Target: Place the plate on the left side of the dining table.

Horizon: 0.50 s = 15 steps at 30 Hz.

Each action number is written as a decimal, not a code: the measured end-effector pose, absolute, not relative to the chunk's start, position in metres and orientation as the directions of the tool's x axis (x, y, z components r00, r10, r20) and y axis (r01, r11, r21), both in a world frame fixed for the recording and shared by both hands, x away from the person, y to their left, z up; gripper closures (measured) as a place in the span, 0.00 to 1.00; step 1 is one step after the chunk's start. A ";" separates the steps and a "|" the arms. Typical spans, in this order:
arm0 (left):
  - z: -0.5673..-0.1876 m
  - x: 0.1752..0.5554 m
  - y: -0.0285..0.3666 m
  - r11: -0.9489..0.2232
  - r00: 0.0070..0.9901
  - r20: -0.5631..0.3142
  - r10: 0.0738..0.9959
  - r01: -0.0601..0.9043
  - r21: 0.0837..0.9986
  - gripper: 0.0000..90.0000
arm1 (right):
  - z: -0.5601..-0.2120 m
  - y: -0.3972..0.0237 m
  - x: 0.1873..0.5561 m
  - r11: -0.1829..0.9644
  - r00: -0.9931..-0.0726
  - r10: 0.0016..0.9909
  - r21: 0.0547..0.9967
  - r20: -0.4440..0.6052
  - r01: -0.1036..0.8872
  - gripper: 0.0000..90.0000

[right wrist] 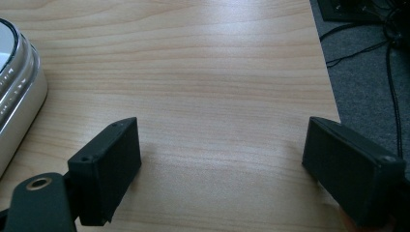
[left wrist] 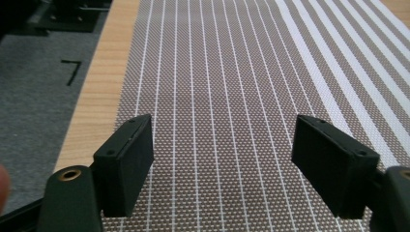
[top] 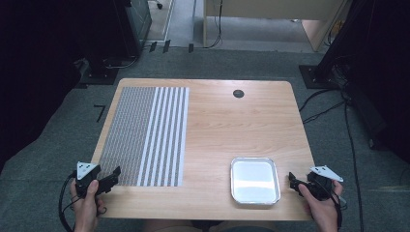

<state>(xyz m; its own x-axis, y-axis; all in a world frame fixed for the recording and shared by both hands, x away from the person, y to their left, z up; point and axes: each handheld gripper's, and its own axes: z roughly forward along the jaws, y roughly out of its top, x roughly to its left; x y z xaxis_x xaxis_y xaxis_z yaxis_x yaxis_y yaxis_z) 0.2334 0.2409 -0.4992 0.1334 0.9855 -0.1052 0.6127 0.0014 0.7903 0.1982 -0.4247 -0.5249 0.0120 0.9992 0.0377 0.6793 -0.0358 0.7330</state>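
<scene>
Both grippers gape empty: left gripper (top: 107, 178) over the striped placemat (top: 145, 135) near edge, right gripper (top: 296, 182) just beside the metal tray (top: 255, 180); a careless sweep likely knocks the tray askew.

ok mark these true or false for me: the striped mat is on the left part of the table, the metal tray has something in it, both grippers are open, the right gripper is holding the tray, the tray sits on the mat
1. The brown woven placemat with white stripes lies on the left part of the light wooden table. True.
2. The shiny rectangular metal tray has something in it. False: it looks empty.
3. The left gripper and the right gripper are both open. True: nothing is between either pair of jaws.
4. The right gripper holds the tray. False: it hovers beside the tray, apart from it.
5. The tray sits on the placemat. False: it rests on bare wood, right of it.
</scene>
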 end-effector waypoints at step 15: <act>-0.494 0.236 0.226 0.017 0.140 -0.133 0.981 0.622 0.783 0.21 | -0.520 -0.425 0.195 -0.125 0.038 0.991 0.758 0.131 0.640 0.16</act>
<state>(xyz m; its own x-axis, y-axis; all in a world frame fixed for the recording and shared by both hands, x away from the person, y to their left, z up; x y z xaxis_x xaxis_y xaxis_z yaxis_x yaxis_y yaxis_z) 0.2360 0.2264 -0.4944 0.1399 0.9812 -0.1327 0.6221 0.0172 0.7828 0.1953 -0.4246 -0.5196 0.0383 0.9906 0.1312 0.6399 -0.1252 0.7582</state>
